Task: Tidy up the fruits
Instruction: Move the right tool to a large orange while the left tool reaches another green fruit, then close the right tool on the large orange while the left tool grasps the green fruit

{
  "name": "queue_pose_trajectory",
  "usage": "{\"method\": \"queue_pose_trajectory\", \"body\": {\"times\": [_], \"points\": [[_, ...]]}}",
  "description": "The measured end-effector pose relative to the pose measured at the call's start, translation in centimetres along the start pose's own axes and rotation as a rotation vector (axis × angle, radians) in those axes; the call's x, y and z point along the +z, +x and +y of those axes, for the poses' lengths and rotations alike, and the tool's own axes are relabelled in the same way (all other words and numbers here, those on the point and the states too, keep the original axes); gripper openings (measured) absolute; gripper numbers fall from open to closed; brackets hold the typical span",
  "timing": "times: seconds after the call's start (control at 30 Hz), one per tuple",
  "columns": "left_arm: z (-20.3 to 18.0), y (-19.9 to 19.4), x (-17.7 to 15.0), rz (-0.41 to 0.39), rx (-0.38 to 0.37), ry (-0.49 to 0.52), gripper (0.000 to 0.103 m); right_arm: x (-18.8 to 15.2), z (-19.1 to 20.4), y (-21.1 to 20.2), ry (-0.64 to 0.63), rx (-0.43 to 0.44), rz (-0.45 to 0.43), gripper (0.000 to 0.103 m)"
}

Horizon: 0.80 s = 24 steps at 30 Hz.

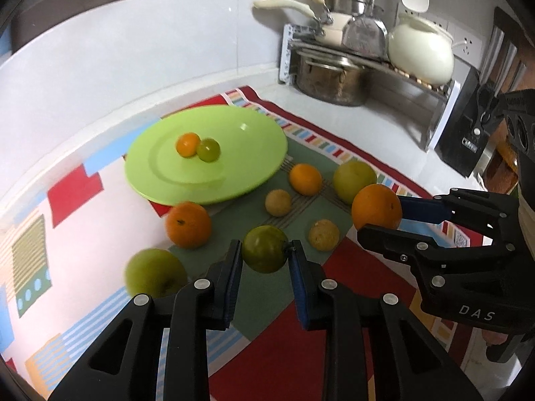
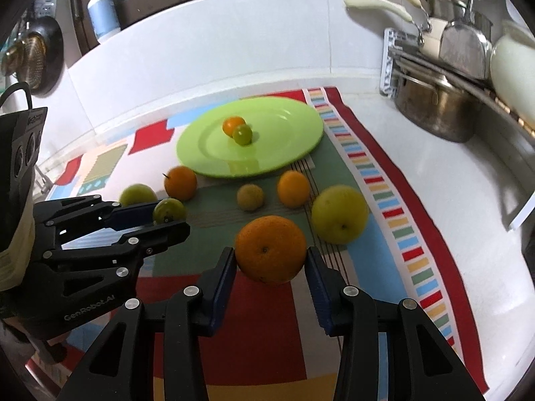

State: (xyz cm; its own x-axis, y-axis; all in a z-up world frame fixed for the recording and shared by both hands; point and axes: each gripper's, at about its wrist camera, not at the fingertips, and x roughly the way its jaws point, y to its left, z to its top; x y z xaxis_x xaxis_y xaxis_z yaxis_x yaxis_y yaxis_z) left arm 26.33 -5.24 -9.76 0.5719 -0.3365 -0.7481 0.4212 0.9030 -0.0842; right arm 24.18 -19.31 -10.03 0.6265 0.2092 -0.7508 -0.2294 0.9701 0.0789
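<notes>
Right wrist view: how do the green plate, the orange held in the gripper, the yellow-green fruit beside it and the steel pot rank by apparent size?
1. green plate
2. steel pot, partly hidden by the rack
3. orange in the right gripper; nearness to the camera inflates it
4. yellow-green fruit, close to the orange, so that pair is unsure

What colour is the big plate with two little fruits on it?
Bright lime green. The plate shows best in the right wrist view.

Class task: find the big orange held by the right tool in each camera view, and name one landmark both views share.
Left wrist view: the big round orange sits at right of centre.
Right wrist view: it fills the lower centre.
Shared landmark: the round lime-green plate.
</notes>
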Motion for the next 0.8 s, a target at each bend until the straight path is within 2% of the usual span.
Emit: {"method": "queue_pose_trajectory", "body": {"times": [0.47, 0.8], "points": [[2.6, -2.4, 4.7, -0.095, 0.077, 0.014, 0.028, 5.7, 1.3, -1.7, -0.033, -0.018, -0.141, 0.043], [4.4, -1.2, 9.0, -0.118, 0.085, 0.011, 0.028, 10.8, 1.1, -0.7, -0.023, -0.003, -0.176, 0.043]]}}
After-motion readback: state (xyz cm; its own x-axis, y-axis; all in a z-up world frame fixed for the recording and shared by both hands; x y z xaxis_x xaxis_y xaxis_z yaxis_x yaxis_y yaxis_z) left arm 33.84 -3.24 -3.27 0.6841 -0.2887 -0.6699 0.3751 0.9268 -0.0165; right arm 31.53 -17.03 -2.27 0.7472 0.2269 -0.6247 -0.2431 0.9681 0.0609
